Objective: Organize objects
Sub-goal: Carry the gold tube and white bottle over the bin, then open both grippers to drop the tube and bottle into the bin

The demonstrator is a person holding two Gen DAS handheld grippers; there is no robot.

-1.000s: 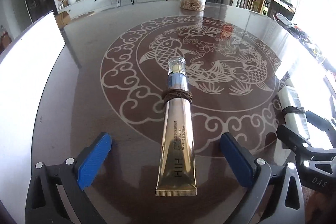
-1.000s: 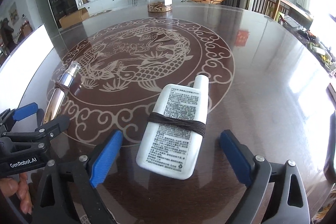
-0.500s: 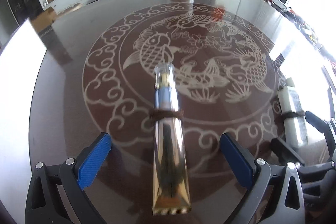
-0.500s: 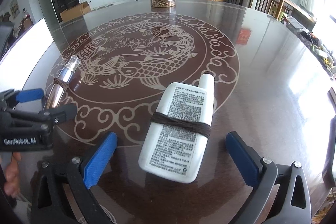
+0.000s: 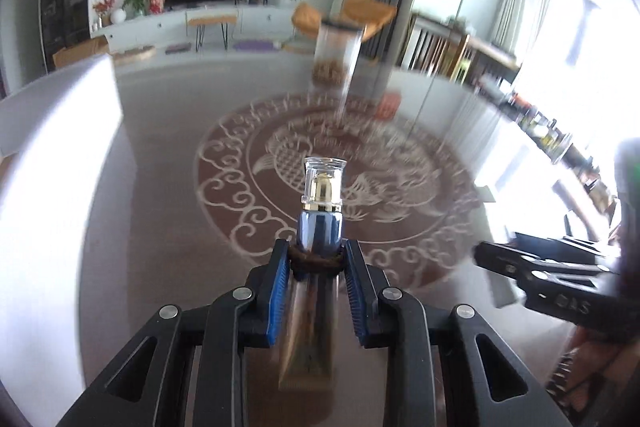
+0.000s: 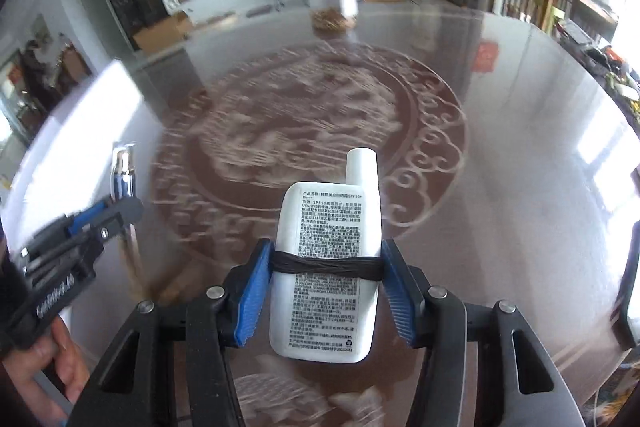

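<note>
Two handheld grippers with blue-padded fingers work over a round, glossy dark brown table (image 6: 520,155) inlaid with a pale fish-and-cloud pattern. The left gripper (image 5: 316,279) is clamped on a slim gold cream tube with a blue neck and clear cap (image 5: 320,219), squeezing it right at a brown band wound around it; the cap points away toward the far side. The right gripper (image 6: 326,279) is closed on a flat white plastic bottle with black printed text (image 6: 332,259), pinching its sides at a black band. Both grips sit near each item's middle, probably so neither tips while carried. Both items appear raised off the table, though blur makes that uncertain. In the right view, the left gripper and its tube appear at the near left, beside this one. A clear jar holding brownish pieces (image 5: 338,55) stands on the far side, well apart. Nothing lies between the grippers and the patterned centre.
</note>
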